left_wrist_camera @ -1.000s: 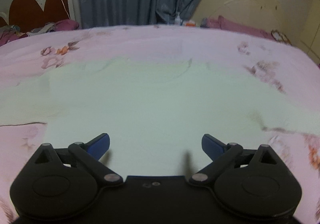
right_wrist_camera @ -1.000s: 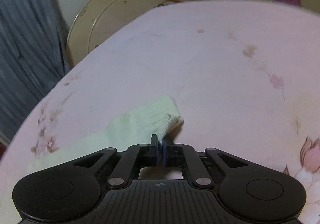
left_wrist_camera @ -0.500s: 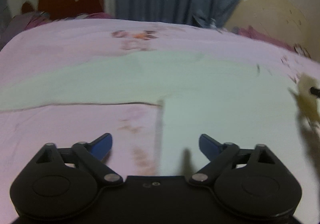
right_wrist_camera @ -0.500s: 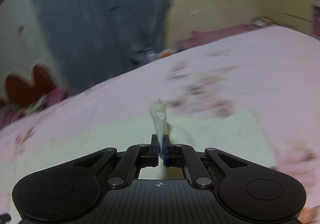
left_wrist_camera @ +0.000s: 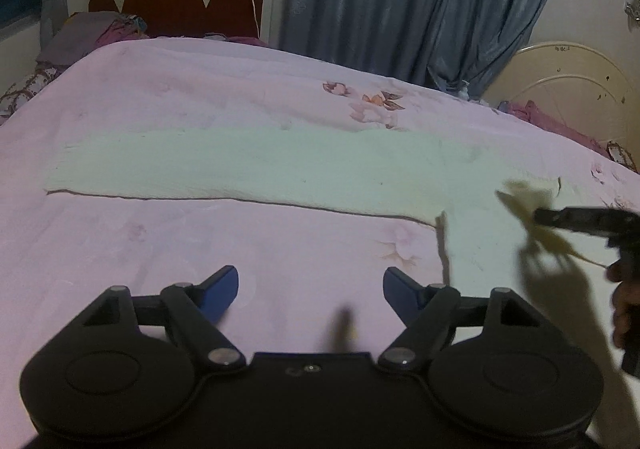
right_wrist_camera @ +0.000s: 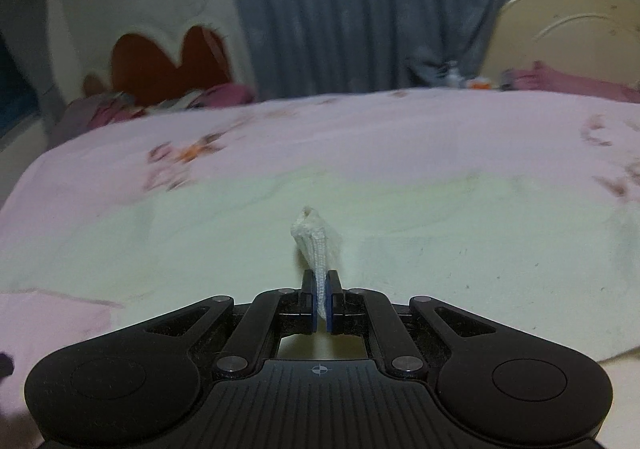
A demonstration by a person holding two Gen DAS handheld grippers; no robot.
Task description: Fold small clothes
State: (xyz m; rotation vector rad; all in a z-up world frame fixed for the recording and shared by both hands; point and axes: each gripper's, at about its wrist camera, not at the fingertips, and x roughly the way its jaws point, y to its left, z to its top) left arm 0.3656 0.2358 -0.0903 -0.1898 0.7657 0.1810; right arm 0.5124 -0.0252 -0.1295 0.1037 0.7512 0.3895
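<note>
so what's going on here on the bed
A person with a gripper in each hand is folding a pale green garment spread on the pink bedsheet. The right gripper is shut on a pinched bit of the knit fabric and holds it up above the rest. The left gripper, jaws just closing but with nothing between them, hovers over bare sheet near the sleeve.

1. No readable text, label, brand or number shows in either view.
2. The only sign is a small crosshair mark on the right gripper's [right_wrist_camera: 322, 303] black body; it carries no lettering.
</note>
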